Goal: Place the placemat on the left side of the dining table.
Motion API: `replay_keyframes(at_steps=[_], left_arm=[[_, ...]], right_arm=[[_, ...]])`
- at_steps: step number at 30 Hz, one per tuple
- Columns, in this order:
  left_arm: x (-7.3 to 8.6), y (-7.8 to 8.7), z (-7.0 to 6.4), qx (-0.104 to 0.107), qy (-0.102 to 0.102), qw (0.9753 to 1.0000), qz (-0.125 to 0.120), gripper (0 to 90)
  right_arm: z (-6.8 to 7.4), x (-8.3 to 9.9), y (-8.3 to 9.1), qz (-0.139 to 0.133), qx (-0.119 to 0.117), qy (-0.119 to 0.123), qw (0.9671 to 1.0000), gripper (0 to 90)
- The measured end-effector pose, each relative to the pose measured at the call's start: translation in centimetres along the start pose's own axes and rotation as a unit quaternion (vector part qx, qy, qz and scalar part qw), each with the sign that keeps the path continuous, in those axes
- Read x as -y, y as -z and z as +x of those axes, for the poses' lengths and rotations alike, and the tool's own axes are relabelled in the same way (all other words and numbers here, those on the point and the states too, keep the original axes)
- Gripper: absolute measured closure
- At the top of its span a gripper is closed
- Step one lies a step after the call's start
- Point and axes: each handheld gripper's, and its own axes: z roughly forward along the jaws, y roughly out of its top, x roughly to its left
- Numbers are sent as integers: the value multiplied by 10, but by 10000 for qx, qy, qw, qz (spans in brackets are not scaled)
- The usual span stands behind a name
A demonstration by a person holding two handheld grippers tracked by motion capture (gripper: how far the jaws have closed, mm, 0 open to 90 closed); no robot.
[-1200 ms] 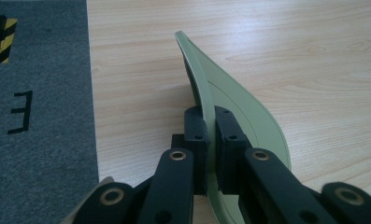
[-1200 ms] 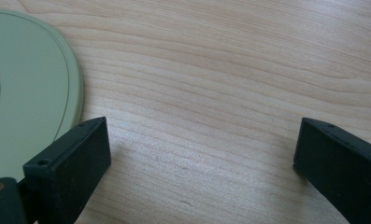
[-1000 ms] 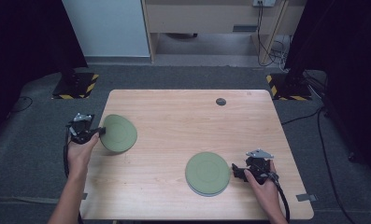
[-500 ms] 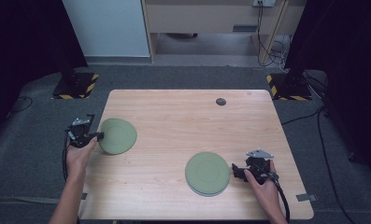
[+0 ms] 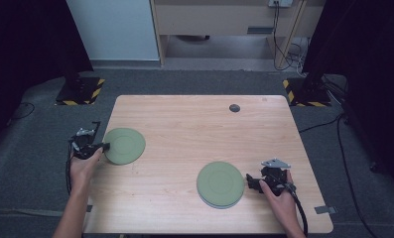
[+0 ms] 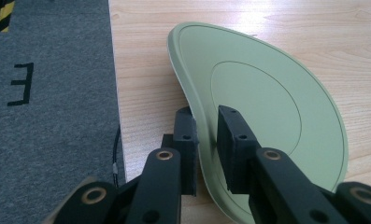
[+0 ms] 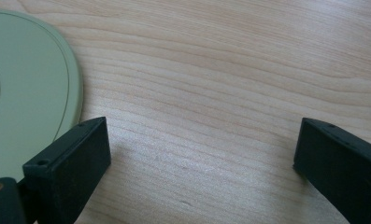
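Observation:
A pale green plate [image 5: 126, 146] lies near the left edge of the wooden table [image 5: 184, 124]. My left gripper [image 5: 91, 146] is shut on its left rim. In the left gripper view the rim of this plate [image 6: 267, 93] runs between the two jaws of the left gripper [image 6: 207, 116], one jaw on each face. Another green plate [image 5: 220, 183], seemingly the top of a small stack, rests at the front right. My right gripper [image 5: 256, 181] stands open just to the right of it, holding nothing. In the right gripper view the right gripper [image 7: 202, 140] spans bare wood, its left jaw beside the plate's edge [image 7: 29, 93].
A small dark round disc [image 5: 234, 108] lies near the table's far edge. The left table edge [image 6: 114, 93] borders grey carpet right beside my left gripper. Yellow-and-black striped stand bases [image 5: 80, 91] sit on the floor beyond both far corners.
The left plate, held tilted up a second ago, has come down flat on the table and shifted slightly nearer. The right gripper and its plate have not moved.

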Motion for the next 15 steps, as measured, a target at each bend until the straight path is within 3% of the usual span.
replay_keyframes(at_steps=[5,10,15], left_arm=[[0,-1,-1,-173,-91,9998,45,709],[1,-3,0,-350,-121,9993,74,572],[-3,0,-7,-485,-238,9984,-184,394]], right_arm=[[0,0,0,2,-2,-5,10000,42],[0,0,0,0,-1,0,10000,42],[0,0,0,0,-2,0,10000,42]])
